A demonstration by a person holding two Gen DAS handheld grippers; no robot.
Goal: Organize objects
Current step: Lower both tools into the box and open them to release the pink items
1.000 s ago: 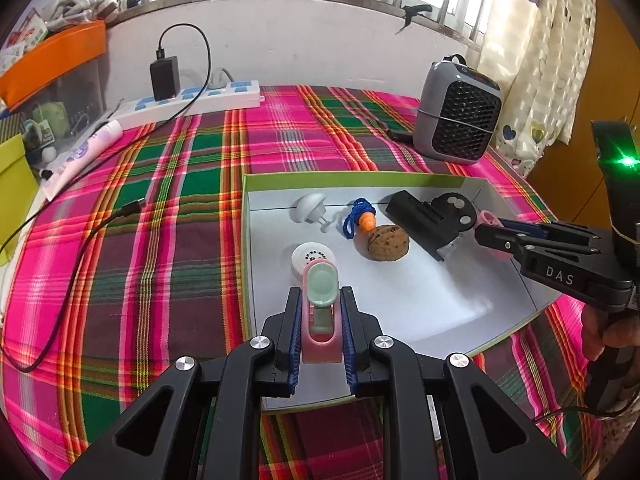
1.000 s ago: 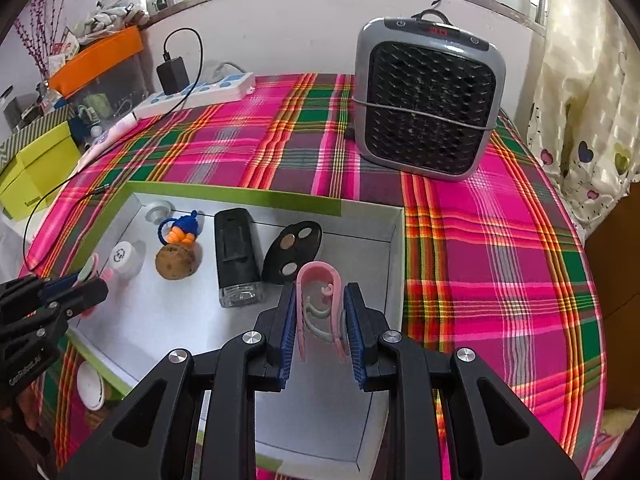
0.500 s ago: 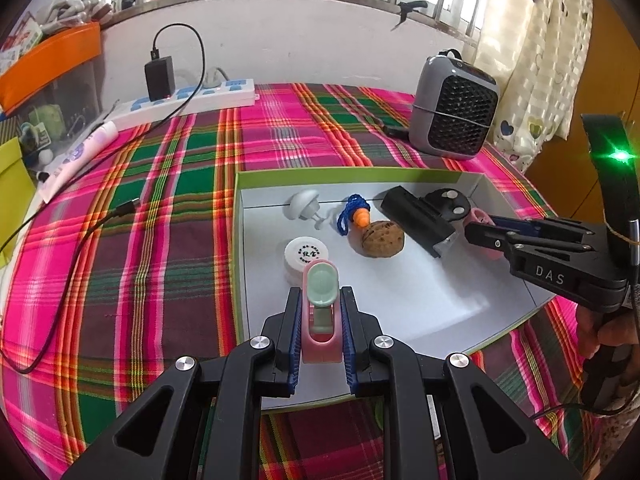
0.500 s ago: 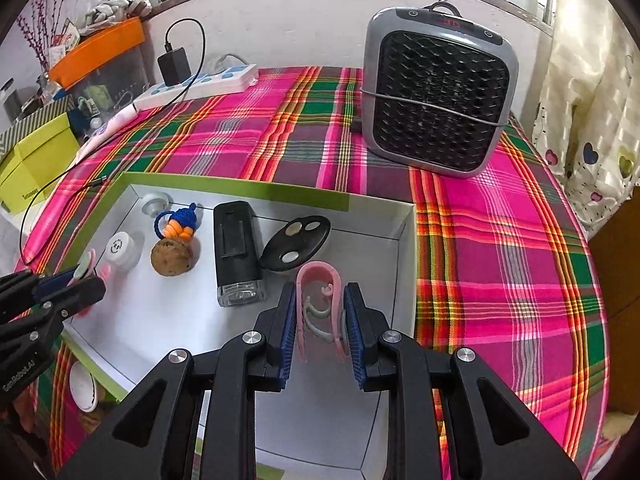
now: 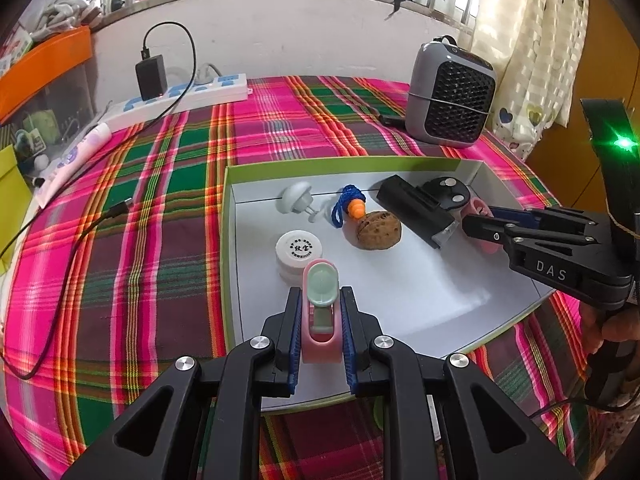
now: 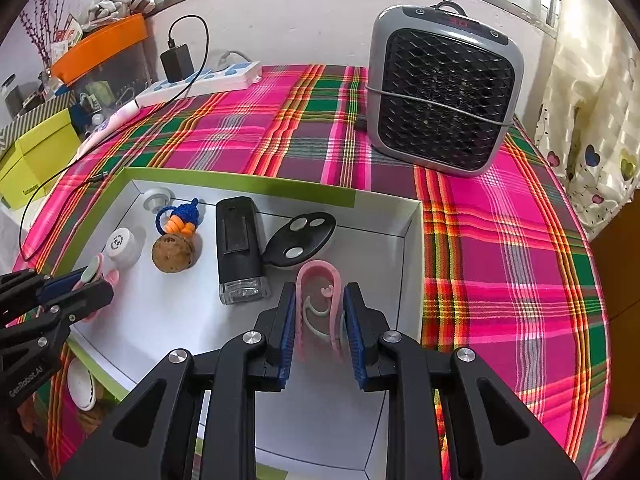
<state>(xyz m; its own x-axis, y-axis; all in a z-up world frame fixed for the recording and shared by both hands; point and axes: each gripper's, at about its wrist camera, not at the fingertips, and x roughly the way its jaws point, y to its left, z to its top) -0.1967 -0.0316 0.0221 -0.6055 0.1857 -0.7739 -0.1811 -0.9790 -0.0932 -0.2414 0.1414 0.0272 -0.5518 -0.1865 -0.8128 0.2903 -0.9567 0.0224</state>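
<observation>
Left gripper [image 5: 320, 316] is clamped on a pink clip [image 5: 321, 312] over the tray's [image 5: 344, 165] near left edge. Right gripper [image 6: 319, 320] is clamped on a pink hook [image 6: 318, 280] by the tray's right wall. The tray's near middle floor lies bare. A plaid cloth [image 5: 160, 184] covers the table; a heater [image 6: 444, 96] stands at its far right.

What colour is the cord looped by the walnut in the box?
Blue, with an orange piece on it. The cord beside the walnut shows best in the right wrist view.
</observation>
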